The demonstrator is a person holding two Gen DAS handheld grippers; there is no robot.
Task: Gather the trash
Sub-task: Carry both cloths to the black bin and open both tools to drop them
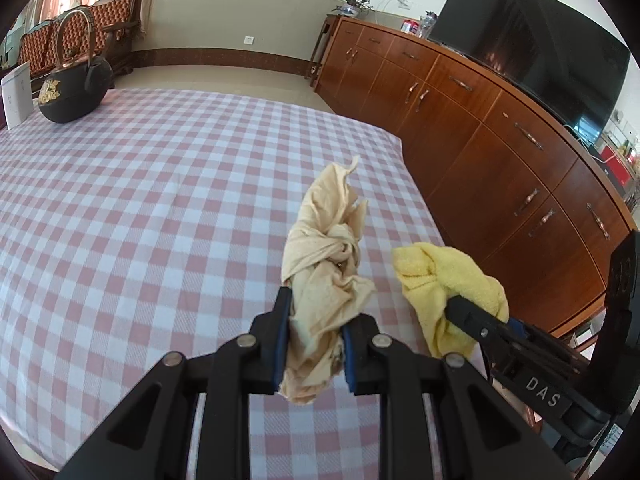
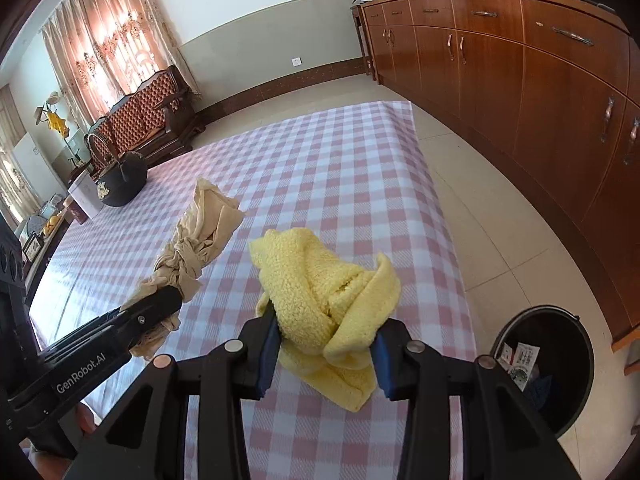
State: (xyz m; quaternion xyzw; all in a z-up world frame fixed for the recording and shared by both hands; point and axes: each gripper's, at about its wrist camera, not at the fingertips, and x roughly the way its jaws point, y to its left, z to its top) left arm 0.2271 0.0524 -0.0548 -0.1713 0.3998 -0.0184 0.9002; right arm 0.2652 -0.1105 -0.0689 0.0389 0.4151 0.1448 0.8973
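Note:
My left gripper (image 1: 314, 320) is shut on a knotted beige cloth (image 1: 326, 248), which it holds above the checked tablecloth (image 1: 160, 200). The right wrist view shows the same beige cloth (image 2: 192, 240) at the left, clamped in the left gripper (image 2: 168, 304). A fluffy yellow towel (image 2: 324, 300) is bunched between the blue pads of my right gripper (image 2: 324, 344), which is shut on it. In the left wrist view the yellow towel (image 1: 448, 280) hangs at the right, over the table's edge. A dark trash bin (image 2: 544, 364) stands on the floor below, at the lower right.
A black teapot (image 1: 74, 88) and a white box (image 1: 16, 94) sit at the table's far left. A long wooden cabinet (image 1: 500, 152) with a television (image 1: 532, 48) on it runs along the right. The bin holds some paper packets (image 2: 520, 360). A wooden sofa (image 2: 148, 116) stands by the curtains.

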